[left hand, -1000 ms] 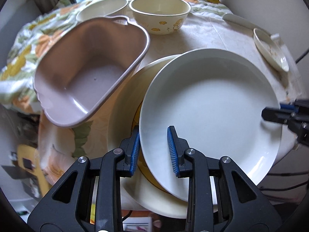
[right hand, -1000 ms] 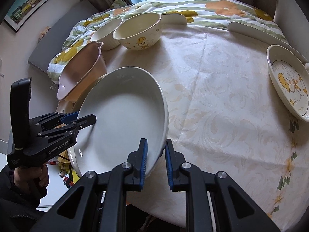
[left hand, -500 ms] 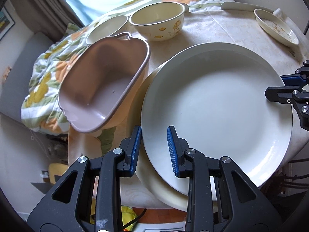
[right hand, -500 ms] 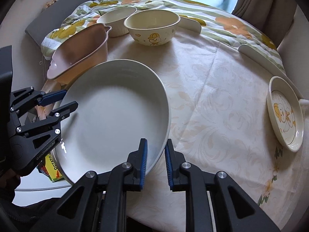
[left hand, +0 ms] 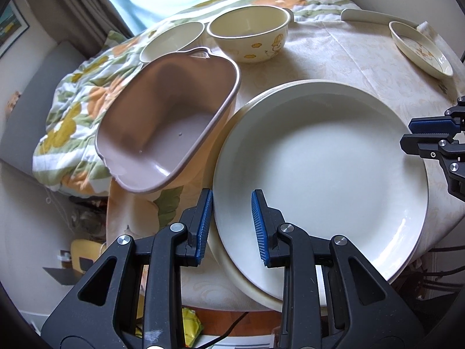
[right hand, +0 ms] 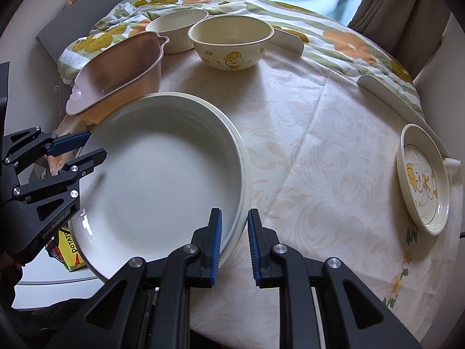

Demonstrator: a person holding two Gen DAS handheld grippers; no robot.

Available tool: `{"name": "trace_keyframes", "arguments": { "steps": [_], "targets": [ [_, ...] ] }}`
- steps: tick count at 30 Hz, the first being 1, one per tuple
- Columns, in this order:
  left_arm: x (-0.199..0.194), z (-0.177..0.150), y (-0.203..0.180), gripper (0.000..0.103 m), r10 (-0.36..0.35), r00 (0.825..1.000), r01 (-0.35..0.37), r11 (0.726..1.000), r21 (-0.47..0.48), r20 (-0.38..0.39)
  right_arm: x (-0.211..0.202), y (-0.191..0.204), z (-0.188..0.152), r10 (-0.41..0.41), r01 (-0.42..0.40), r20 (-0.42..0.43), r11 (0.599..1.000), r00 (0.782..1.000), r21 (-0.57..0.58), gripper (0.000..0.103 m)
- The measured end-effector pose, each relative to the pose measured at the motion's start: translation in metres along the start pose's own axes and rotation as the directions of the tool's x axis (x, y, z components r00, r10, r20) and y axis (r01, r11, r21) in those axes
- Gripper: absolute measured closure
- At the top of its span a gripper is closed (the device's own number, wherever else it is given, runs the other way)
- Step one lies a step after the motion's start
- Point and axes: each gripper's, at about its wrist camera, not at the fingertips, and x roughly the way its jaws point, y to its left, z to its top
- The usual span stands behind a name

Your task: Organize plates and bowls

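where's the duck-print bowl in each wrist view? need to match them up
Left wrist: duck-print bowl is top centre, behind the pinkish tub, and just right of a plain cream bowl.
Right wrist: same bowl is top centre, right of the plain cream bowl.
Shared landmark: the big white plate in the foreground of both.
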Motion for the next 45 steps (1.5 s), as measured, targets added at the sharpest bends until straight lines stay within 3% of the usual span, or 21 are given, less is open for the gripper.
{"name": "trace_keyframes", "arguments": {
  "steps": [10, 16, 20, 21, 22, 23, 24, 25, 26, 30, 32, 36, 38, 40, 41, 45],
  "targets": [
    [-0.01, -0.001, 0.007, 0.078, -0.026, 1.0, 0.026, 1.0, -0.015, 0.01, -0.014, -0.003, -0.002, 0.011, -0.013, 0.038, 0.999, 0.999, 0.053, 0.086],
    [-0.072, 0.019, 0.018, 0.078, -0.076, 0.989, 0.082, 0.996, -0.044, 0.125, -0.066, -0.021, -0.007, 0.0, -0.021, 0.149, 0.99, 0.989, 0.139, 0.086],
    [-0.122, 0.043, 0.012, 0.076, -0.164, 0.954, 0.172, 0.985, -0.013, 0.249, -0.109, -0.051, -0.025, -0.018, -0.048, 0.23, 0.96, 0.973, 0.277, 0.086],
    [-0.131, 0.049, 0.008, 0.068, -0.184, 0.946, 0.19, 0.982, 0.004, 0.267, -0.118, -0.057, -0.031, -0.027, -0.053, 0.249, 0.95, 0.968, 0.308, 0.083],
    [-0.139, 0.056, 0.003, 0.038, -0.21, 0.935, 0.211, 0.977, 0.026, 0.285, -0.13, -0.066, -0.041, -0.045, -0.056, 0.272, 0.934, 0.961, 0.354, 0.062],
    [-0.145, 0.061, -0.003, 0.016, -0.23, 0.926, 0.228, 0.973, 0.043, 0.301, -0.139, -0.071, -0.048, -0.059, -0.059, 0.288, 0.92, 0.956, 0.387, 0.022],
    [-0.152, 0.065, -0.01, 0.001, -0.253, 0.909, 0.248, 0.967, 0.059, 0.332, -0.146, -0.077, -0.054, -0.074, -0.061, 0.301, 0.908, 0.951, 0.415, 0.004],
    [-0.159, 0.068, -0.015, 0.001, -0.291, 0.887, 0.281, 0.956, 0.081, 0.359, -0.156, -0.083, -0.064, -0.095, -0.062, 0.319, 0.89, 0.943, 0.451, 0.0],
    [-0.164, 0.073, -0.024, 0.001, -0.349, 0.865, 0.33, 0.937, 0.116, 0.361, -0.163, -0.086, -0.07, -0.116, -0.054, 0.321, 0.878, 0.94, 0.475, 0.0],
    [-0.17, 0.097, -0.059, 0.001, -0.498, 0.808, 0.45, 0.866, 0.216, 0.315, -0.19, -0.1, -0.097, -0.221, 0.024, 0.29, 0.831, 0.931, 0.556, 0.0],
    [-0.176, 0.113, -0.072, 0.0, -0.568, 0.766, 0.512, 0.822, 0.249, 0.301, -0.204, -0.113, -0.108, -0.251, 0.033, 0.285, 0.801, 0.925, 0.598, 0.0],
    [-0.188, 0.158, -0.099, 0.001, -0.661, 0.7, 0.592, 0.749, 0.297, 0.271, -0.231, -0.145, -0.118, -0.275, 0.015, 0.295, 0.754, 0.915, 0.656, 0.0],
    [-0.188, 0.18, -0.112, 0.001, -0.689, 0.679, 0.617, 0.723, 0.313, 0.254, -0.236, -0.16, -0.118, -0.317, 0.043, 0.284, 0.733, 0.905, 0.679, 0.0],
    [-0.182, 0.203, -0.127, 0.001, -0.706, 0.667, 0.63, 0.705, 0.327, 0.237, -0.235, -0.179, -0.114, -0.33, 0.037, 0.297, 0.723, 0.896, 0.69, 0.0],
    [-0.175, 0.213, -0.136, 0.001, -0.708, 0.67, 0.63, 0.701, 0.334, 0.221, -0.232, -0.187, -0.113, -0.324, 0.021, 0.308, 0.719, 0.894, 0.695, 0.0],
    [-0.133, 0.248, -0.172, 0.001, -0.691, 0.709, 0.627, 0.709, 0.324, 0.141, -0.201, -0.227, -0.106, -0.281, -0.046, 0.318, 0.68, 0.905, 0.732, 0.0]
  ]
}}
